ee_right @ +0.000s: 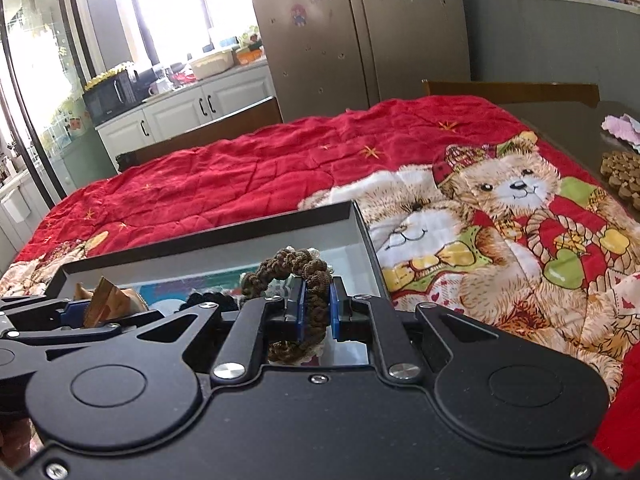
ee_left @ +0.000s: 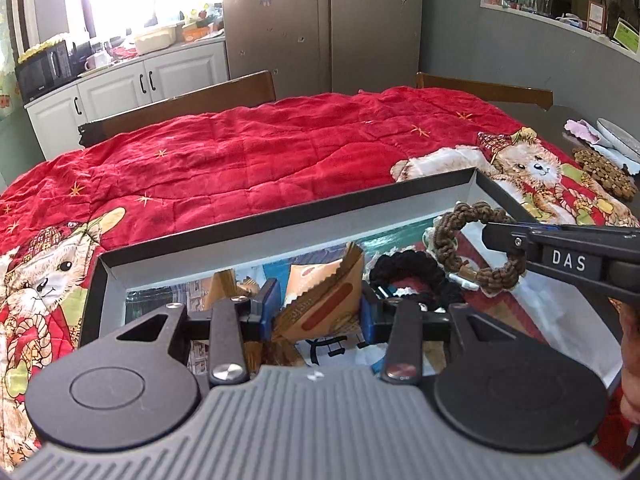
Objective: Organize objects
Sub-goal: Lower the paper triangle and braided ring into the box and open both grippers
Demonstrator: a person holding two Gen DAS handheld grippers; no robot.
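Note:
A shallow black box [ee_left: 280, 216] with grey inner walls lies on the red bear-print quilt [ee_left: 240, 152]. My left gripper [ee_left: 318, 306] is shut on an orange-brown snack packet [ee_left: 320, 300] held over the box's near left part. My right gripper [ee_right: 317, 306] is shut on a brown braided bracelet [ee_right: 280, 270], which hangs above the box's right end [ee_right: 360, 232]; from the left wrist view the same bracelet [ee_left: 448, 236] shows with the right gripper coming in from the right. A black braided bracelet [ee_left: 404, 270] lies inside the box beside the packet.
Printed paper and another wrapper lie in the box bottom. At the table's right edge sit a brown beaded coaster [ee_left: 604, 172], a pink cloth [ee_right: 624, 128] and plates [ee_left: 618, 138]. Wooden chair backs [ee_left: 192, 100] stand behind the table. A hand [ee_left: 632, 360] shows at the right.

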